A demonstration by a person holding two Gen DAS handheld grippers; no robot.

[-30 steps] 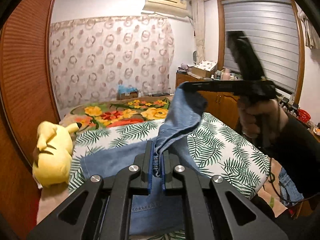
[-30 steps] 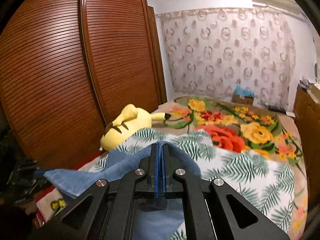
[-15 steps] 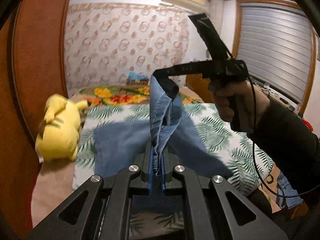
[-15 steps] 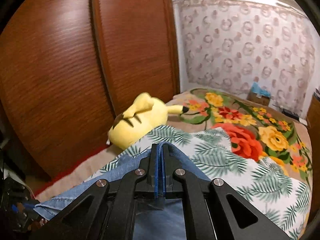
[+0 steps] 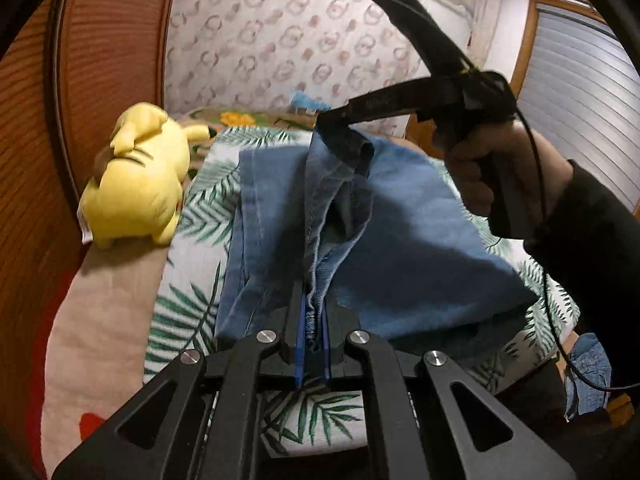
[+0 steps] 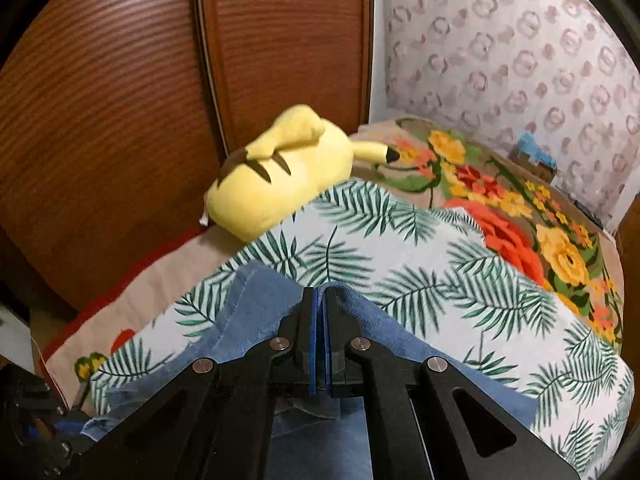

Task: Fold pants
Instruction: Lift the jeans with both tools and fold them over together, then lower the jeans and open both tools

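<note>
Blue denim pants (image 5: 404,240) lie partly folded on the palm-leaf sheet (image 5: 192,216) of the bed. My left gripper (image 5: 313,304) is shut on a stitched hem of the pants, which rises as a ridge toward the right gripper. In the left wrist view my right gripper (image 5: 332,124) hangs over the far end of the pants, held by a hand in a dark sleeve, shut on the same fold. From its own camera, the right gripper (image 6: 320,294) pinches a blue denim edge (image 6: 264,304) low over the sheet.
A yellow plush toy (image 5: 136,184) lies at the left edge of the bed beside the brown slatted wardrobe (image 6: 120,100). A floral blanket (image 6: 520,208) covers the far part of the bed. A patterned curtain (image 5: 280,40) hangs behind. More denim (image 5: 588,372) lies off the bed's right side.
Both grippers have come down and swung left toward the plush toy, carrying the held fold over the pants. The cloth now lies lower and flatter on the sheet.
</note>
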